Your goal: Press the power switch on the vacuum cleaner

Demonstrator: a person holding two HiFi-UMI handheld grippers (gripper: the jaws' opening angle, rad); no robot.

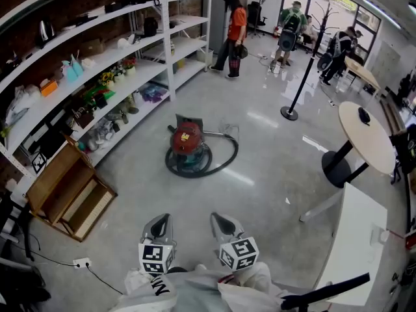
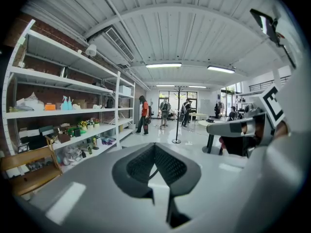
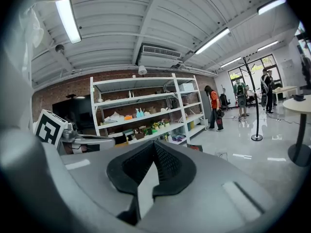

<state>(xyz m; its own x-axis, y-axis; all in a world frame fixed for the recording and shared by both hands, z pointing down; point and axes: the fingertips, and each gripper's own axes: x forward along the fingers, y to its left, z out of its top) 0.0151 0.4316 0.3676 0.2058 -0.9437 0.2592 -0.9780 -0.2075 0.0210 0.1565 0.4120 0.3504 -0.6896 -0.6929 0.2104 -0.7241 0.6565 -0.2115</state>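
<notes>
The vacuum cleaner (image 1: 187, 145) stands on the grey floor about mid-view, a round canister with a red top and a dark base. Its black hose (image 1: 224, 160) loops around it. Both grippers are low in the head view, well short of the vacuum and pointing toward it. My left gripper (image 1: 160, 225) is shut with nothing in it, its black pads (image 2: 138, 166) meeting at the tips. My right gripper (image 1: 223, 223) is shut and empty too, its pads (image 3: 172, 164) closed at the tips. Neither gripper view shows the vacuum clearly.
White shelving (image 1: 97, 77) with small goods runs along the left. A wooden step box (image 1: 68, 190) sits on the floor at its near end, with a power strip (image 1: 81, 262) nearby. A round table (image 1: 367, 135), a white table (image 1: 354, 239) and a stanchion post (image 1: 290, 112) stand to the right. People (image 1: 234, 34) are at the far end.
</notes>
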